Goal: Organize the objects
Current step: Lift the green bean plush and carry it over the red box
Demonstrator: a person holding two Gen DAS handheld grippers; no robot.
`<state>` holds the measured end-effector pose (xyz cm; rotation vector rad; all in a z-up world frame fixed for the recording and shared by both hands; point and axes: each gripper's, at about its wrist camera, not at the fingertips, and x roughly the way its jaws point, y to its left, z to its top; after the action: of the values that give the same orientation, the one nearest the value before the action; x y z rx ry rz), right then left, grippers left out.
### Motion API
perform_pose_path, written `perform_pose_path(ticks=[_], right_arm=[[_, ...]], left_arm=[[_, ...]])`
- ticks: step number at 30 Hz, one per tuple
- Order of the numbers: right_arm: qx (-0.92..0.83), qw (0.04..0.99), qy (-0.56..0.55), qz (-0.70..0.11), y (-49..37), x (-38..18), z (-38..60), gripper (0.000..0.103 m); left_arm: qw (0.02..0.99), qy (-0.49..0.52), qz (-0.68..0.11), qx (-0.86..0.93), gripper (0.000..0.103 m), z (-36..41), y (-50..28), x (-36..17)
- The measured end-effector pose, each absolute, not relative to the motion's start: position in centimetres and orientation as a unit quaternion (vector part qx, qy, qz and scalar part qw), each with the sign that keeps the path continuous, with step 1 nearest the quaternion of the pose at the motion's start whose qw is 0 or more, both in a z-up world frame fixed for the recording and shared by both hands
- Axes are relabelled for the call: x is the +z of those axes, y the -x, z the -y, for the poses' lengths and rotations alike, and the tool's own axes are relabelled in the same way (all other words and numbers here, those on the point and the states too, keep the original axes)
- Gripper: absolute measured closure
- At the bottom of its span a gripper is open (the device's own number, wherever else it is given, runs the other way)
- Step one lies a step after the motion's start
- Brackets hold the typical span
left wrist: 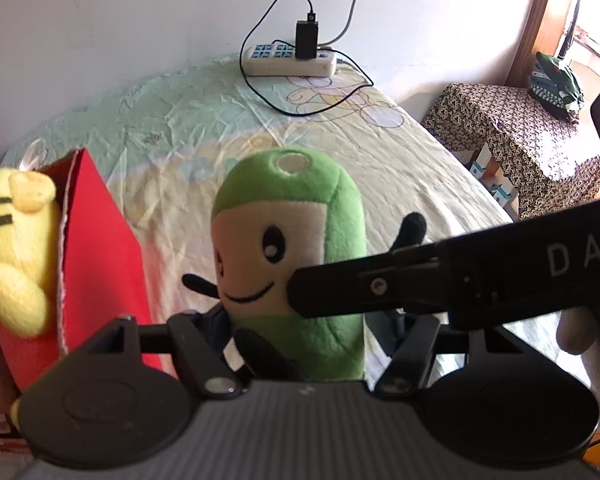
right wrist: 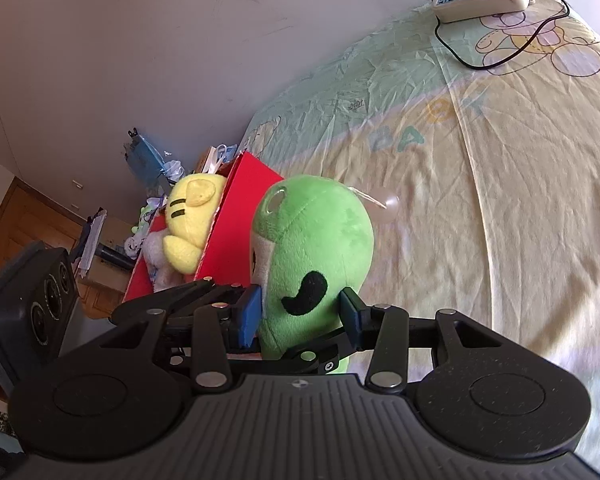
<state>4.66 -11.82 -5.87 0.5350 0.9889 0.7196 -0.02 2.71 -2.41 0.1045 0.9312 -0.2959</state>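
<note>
A green plush toy with a smiling face stands upright above the bed. My left gripper grips its lower body from the front. My right gripper also grips its lower body, blue pads pressed on both sides; its finger crosses the left wrist view. A red box stands to the left, with a yellow plush in it. Both show in the right wrist view, the box and the yellow plush.
The bed has a pale printed sheet. A white power strip with a black charger and cable lies at the far edge by the wall. A patterned-cloth table stands to the right. Clutter and a speaker lie left.
</note>
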Motion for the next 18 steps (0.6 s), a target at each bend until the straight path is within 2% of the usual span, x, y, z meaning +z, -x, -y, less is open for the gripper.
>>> perform_pose_path(ticks=[18], right_arm=[[0.314, 0.831, -0.234, -0.394, 2.5, -0.3, 3.5, 0.057]], left_arm=[[0.906, -0.050, -0.369, -0.201, 0.036, -12.0, 6.8, 2.8]])
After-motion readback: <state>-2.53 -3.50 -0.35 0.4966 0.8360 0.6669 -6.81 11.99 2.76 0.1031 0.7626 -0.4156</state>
